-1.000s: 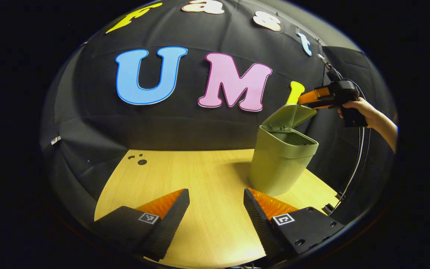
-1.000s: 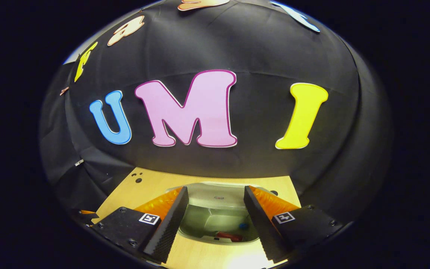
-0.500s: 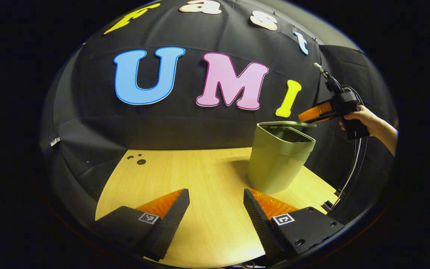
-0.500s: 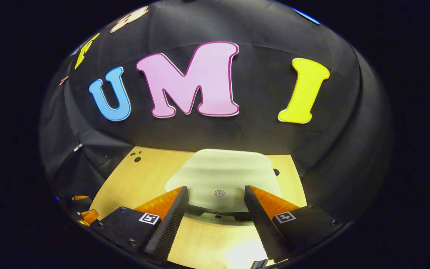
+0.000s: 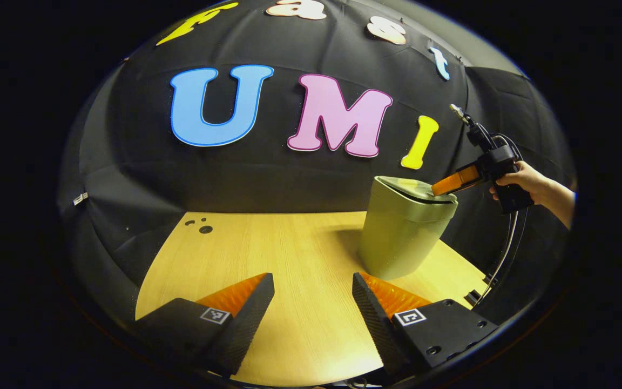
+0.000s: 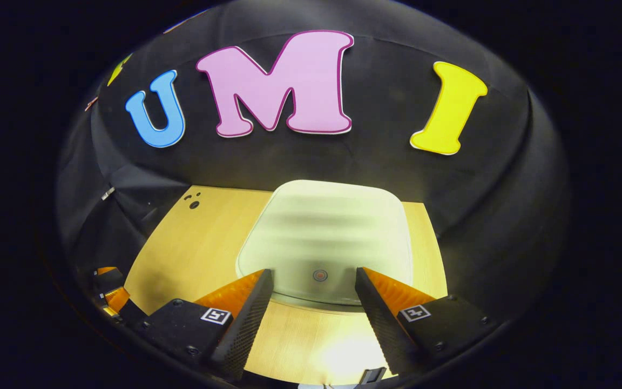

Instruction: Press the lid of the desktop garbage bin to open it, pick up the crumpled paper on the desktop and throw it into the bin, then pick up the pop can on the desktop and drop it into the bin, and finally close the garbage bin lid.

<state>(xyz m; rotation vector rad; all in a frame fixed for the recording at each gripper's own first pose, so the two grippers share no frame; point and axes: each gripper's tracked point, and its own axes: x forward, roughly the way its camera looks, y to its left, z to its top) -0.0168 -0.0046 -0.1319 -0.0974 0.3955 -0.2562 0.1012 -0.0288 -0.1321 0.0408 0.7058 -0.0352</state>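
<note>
Closing the lid [image 6: 324,237] was the step in hand: the right hand-held gripper [image 6: 313,294] bore down on its near edge beside the small round mark [image 6: 319,275], fingers spread and clamped on nothing. The garbage bin [image 5: 400,237] stood at the far right of the desk [image 5: 284,259], its lid lying nearly flat. The left hand-held gripper [image 5: 313,305] hovered over bare desk, fingers apart and empty. Next move, I judged: press until the lid latches, then lift away.

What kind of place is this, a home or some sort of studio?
Most likely a recording booth, not a home: a black cloth wall wraps a bare wooden table holding one green bin, and a hand holds a cabled gripper.
</note>
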